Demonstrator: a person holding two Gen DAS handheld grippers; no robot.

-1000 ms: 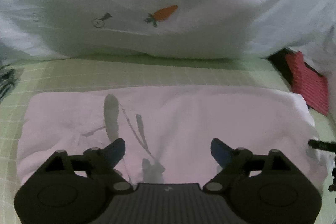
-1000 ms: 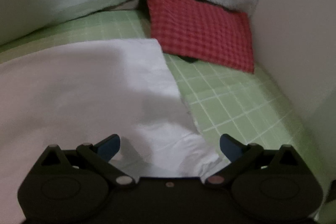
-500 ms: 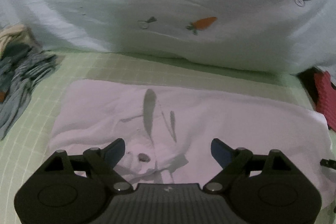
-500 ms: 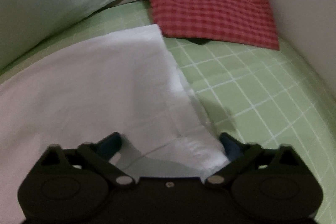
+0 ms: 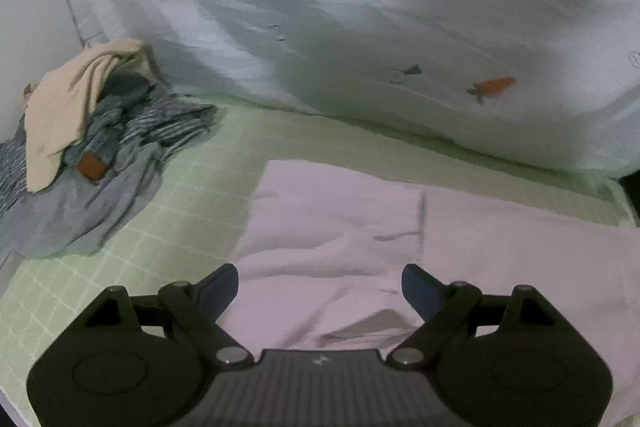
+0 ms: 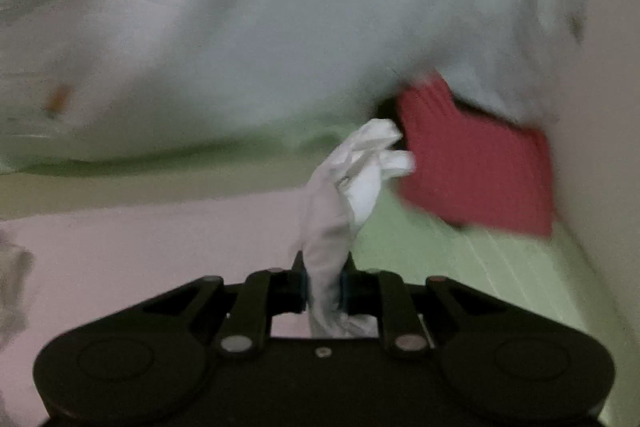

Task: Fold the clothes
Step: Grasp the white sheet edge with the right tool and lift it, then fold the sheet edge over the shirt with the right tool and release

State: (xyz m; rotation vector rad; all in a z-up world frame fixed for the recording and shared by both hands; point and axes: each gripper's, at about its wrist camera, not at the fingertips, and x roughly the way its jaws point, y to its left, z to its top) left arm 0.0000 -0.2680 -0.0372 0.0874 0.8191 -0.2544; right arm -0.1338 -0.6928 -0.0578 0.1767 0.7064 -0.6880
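One white garment (image 5: pixel 340 227) is lying flat on the green mat (image 5: pixel 192 195), long axis running left to right. The right gripper (image 6: pixel 324 287) is pinching its right end; the left gripper (image 5: pixel 320 285) is hovering, fingers spread. Carrying that end leftward, level, should be keeping edges aligned.

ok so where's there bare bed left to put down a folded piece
Bare green checked sheet lies between the heap of grey, striped and beige clothes and the pale pink garment, plus a strip beneath the carrot-print duvet. In the right wrist view, sheet is free below the red checked cloth. The left heap is crowded.
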